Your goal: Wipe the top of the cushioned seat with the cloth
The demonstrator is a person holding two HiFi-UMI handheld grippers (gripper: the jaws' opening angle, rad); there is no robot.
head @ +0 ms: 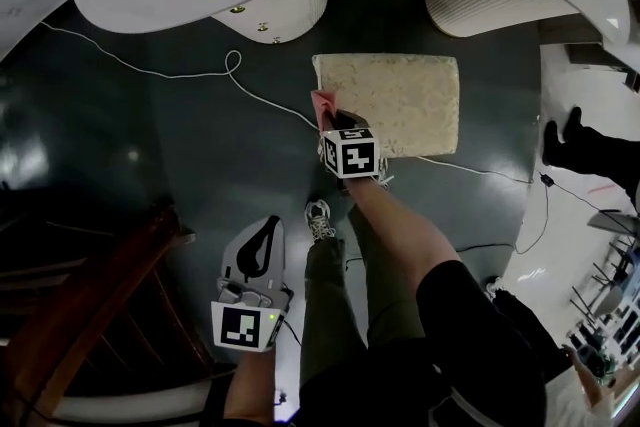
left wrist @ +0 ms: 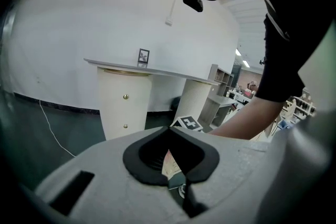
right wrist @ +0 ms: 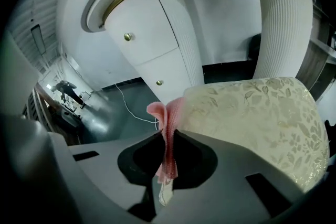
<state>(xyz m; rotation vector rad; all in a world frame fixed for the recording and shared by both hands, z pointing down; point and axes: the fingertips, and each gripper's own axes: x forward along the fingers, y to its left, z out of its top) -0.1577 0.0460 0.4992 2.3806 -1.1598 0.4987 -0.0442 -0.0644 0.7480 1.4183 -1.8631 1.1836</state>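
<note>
The only markings are black-and-white square patterns on the marker cubes. One cube sits on the right gripper (head: 334,122) just below the centre of the head view, the other on the left gripper (head: 268,227) at lower left. A small framed card (left wrist: 143,56) stands on the white surface (left wrist: 173,73) in the upper middle of the left gripper view; its print is too small to read.

From above, the head view shows the cushioned seat (head: 400,100) as a cream square on the dark floor (head: 180,165) at upper centre. The pink cloth (head: 324,103) is at its left edge, by the right gripper's tip. A white cable (head: 200,75) runs across the floor to the left.

The right gripper view shows what the head view cannot. Its fingers (right wrist: 149,147) pinch the cloth, which rises in a fold above them and hangs below. A leaf pattern covers the seat fabric filling the right of that frame. Behind it are a white cabinet (right wrist: 152,34) with two brass knobs and a fluted column (right wrist: 283,23).

The left gripper view shows that gripper's fingers pressed together, holding nothing. The other gripper's cube lies just beyond their tips, and a person's forearm (left wrist: 247,115) reaches in from the right.
</note>
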